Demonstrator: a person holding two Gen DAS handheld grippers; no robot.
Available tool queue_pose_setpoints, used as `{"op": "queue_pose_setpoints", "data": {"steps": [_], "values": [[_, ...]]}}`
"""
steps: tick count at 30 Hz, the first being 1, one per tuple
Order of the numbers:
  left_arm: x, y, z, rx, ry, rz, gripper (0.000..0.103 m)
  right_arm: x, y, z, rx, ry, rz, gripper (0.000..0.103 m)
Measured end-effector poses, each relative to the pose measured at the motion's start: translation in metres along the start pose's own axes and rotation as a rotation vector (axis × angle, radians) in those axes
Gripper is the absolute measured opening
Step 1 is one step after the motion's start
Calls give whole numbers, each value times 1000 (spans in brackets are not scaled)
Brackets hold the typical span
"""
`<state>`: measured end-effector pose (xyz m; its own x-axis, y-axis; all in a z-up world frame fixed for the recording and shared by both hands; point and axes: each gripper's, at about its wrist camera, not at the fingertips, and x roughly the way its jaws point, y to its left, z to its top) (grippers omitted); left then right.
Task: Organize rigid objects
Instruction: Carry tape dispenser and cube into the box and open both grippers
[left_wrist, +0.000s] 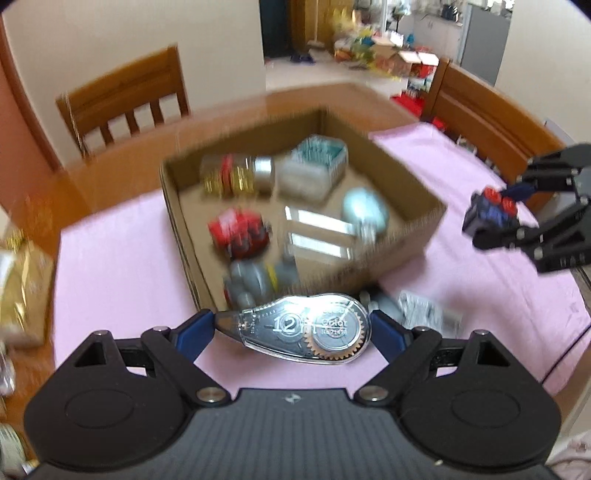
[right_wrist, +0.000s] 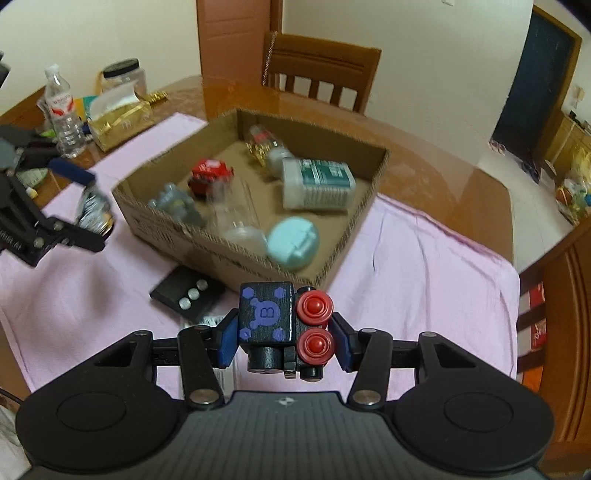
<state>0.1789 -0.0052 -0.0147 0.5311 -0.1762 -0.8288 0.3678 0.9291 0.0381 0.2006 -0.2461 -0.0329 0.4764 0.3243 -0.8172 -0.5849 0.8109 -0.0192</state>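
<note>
From the left wrist camera, the left hand-held gripper pinches a clear correction tape dispenser by its two ends, its blue pads spread wide and pressing on the tip and the rounded back. The dispenser lies flat between them, gear wheel and printed "12" facing up, above the pink cloth that covers the wooden bench. Just beyond it stands an open cardboard box. Inside, blurred, lie a jar with red and gold contents, a white tub with a teal label, a pale blue oval case, a red toy, a clear container and a grey toy. At the right edge the right hand-held gripper hangs above the cloth, clamped on a dark block toy with red knobs. A wooden chair stands behind the bench.

From the right wrist camera, the right hand-held gripper is pressed onto the dark block toy, blue pads against both sides; its top shows purple hexagons and a letter B, with two red knobs on the right. Below lies the pink cloth, and ahead the cardboard box with the pale blue case in its near corner, the teal-labelled tub, the red toy and the grey toy. A black card with three round buttons lies on the cloth, just beside the box's near wall. At the left the left hand-held gripper carries the dispenser. A water bottle and a gold tissue box stand at the far left of the bench.
</note>
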Motion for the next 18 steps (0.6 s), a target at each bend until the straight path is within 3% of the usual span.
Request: {"op": "queue_pose_setpoints", "data": {"steps": [7,12,18], "values": [[15,14,58,31,-105,56,89,-8,4,29,-4,-74,14,55],[55,30,88,12,-92,92,89,-5,7,48,1,-106,18,55],[89,45,100,-6,-94,142,90,5,7,63,8,-109,5,55]]}}
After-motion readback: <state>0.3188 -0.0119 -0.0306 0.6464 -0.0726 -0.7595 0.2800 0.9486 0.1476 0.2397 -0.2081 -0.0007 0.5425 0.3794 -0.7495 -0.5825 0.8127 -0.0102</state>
